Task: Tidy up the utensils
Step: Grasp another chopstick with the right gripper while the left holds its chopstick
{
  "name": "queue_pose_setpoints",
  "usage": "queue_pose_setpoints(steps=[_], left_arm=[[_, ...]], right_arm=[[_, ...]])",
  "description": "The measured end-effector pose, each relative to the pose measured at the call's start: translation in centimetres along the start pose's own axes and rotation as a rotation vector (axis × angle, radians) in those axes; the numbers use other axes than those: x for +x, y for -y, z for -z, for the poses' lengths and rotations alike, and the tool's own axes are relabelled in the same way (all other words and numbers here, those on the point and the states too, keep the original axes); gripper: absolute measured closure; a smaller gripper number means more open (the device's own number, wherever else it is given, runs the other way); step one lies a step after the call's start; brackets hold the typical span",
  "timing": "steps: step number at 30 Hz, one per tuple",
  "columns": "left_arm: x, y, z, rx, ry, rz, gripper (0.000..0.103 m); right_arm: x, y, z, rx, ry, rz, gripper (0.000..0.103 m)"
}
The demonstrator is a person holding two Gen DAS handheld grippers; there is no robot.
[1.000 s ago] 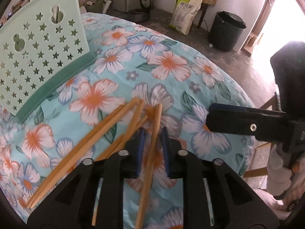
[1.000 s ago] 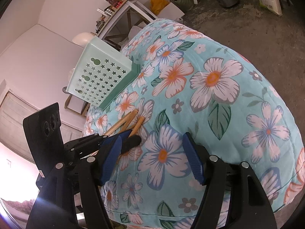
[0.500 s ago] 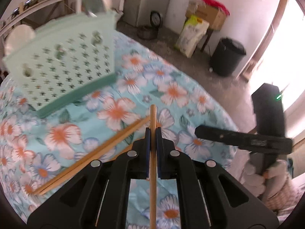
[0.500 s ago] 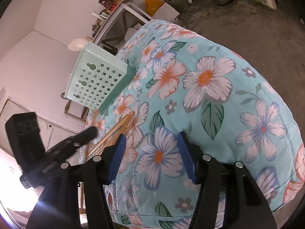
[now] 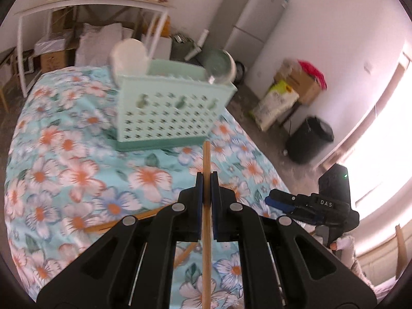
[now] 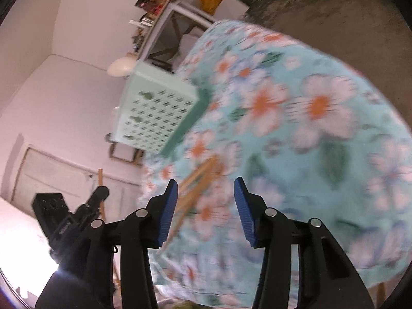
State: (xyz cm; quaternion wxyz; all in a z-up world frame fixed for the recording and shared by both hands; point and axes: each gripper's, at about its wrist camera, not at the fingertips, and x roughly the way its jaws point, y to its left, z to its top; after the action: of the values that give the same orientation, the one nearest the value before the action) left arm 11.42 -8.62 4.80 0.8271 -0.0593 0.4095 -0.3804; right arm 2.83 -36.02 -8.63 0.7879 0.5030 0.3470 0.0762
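Note:
My left gripper point(image 5: 206, 180) is shut on a wooden chopstick point(image 5: 206, 159) and holds it lifted above the floral tablecloth point(image 5: 77, 170), its tip pointing toward the mint green perforated utensil basket point(image 5: 170, 113). More chopsticks point(image 5: 116, 222) lie on the cloth below. My right gripper point(image 6: 206, 193) is open and empty above the remaining chopsticks point(image 6: 198, 177); the basket point(image 6: 157, 113) stands beyond them. The left gripper with its chopstick point(image 6: 99, 182) shows at the left of the right wrist view, and the right gripper point(image 5: 280, 203) at the right of the left wrist view.
A white bowl point(image 5: 128, 56) and a glass bowl point(image 5: 219, 67) stand in the basket. Behind the table are a white shelf point(image 5: 90, 2), a fridge point(image 5: 255, 20), boxes and a black bin point(image 5: 309, 139) on the floor.
My left gripper closed on one chopstick and lifted it off the pile, now facing the basket. My right gripper narrowed somewhat and shifted toward the remaining chopsticks.

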Motion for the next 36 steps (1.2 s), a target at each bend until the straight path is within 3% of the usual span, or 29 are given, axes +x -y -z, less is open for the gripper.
queue_pose_setpoints(steps=[7,13,18,25,36], left_arm=[[-2.6,-2.4,0.2,-0.06,0.054,-0.004,0.098],[-3.7,-3.7,0.9,-0.078,0.073,-0.003,0.098],[-4.1,-4.5,1.3,-0.087,0.083,0.004,0.098],[-4.5,-5.1,1.6,-0.101,0.09,0.009,0.098],[-4.8,-5.7,1.2,-0.113,0.104,0.0,0.098]], right_arm=[[4.2,-0.8,-0.1,0.126,-0.088,-0.094,0.061],[6.6,0.1,0.6,0.226,-0.134,-0.053,0.068],[7.9,-0.5,0.9,0.233,-0.155,-0.001,0.073],[9.2,-1.1,1.4,0.258,-0.137,0.048,0.091],[5.2,-1.9,0.9,0.178,-0.044,0.001,0.095]])
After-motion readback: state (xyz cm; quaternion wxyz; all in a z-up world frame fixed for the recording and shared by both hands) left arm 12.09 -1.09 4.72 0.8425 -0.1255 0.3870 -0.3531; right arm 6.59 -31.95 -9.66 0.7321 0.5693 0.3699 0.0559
